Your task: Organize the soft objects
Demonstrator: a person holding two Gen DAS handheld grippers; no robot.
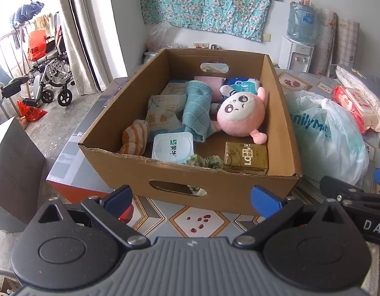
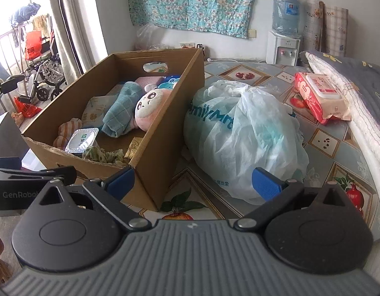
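An open cardboard box (image 1: pixel 283 103) (image 2: pixel 180 103) stands on the patterned table. Inside lie a pink plush toy (image 1: pixel 239 116) (image 2: pixel 148 108), a teal checked cloth (image 1: pixel 197 108) (image 2: pixel 118 113), an orange striped sock (image 1: pixel 134 135), a green scrunchie (image 1: pixel 206 161) (image 2: pixel 103 154), a yogurt cup (image 1: pixel 172 146), a gold carton (image 1: pixel 246 157) and paper packets. My left gripper (image 1: pixel 192 198) is open just short of the box's near wall, nothing between its fingers. My right gripper (image 2: pixel 193 183) is open at the box's near right corner, beside a white plastic bag (image 2: pixel 244 133) (image 1: pixel 330 135).
A red pack of wet wipes (image 2: pixel 320 96) (image 1: pixel 355 108) lies by folded bedding (image 2: pixel 362 93) on the right. A water dispenser (image 2: pixel 283 46) stands at the back wall. A wheelchair (image 1: pixel 49 74) sits by the curtain on the left, and a dark cabinet (image 1: pixel 14 170) stands beside the table.
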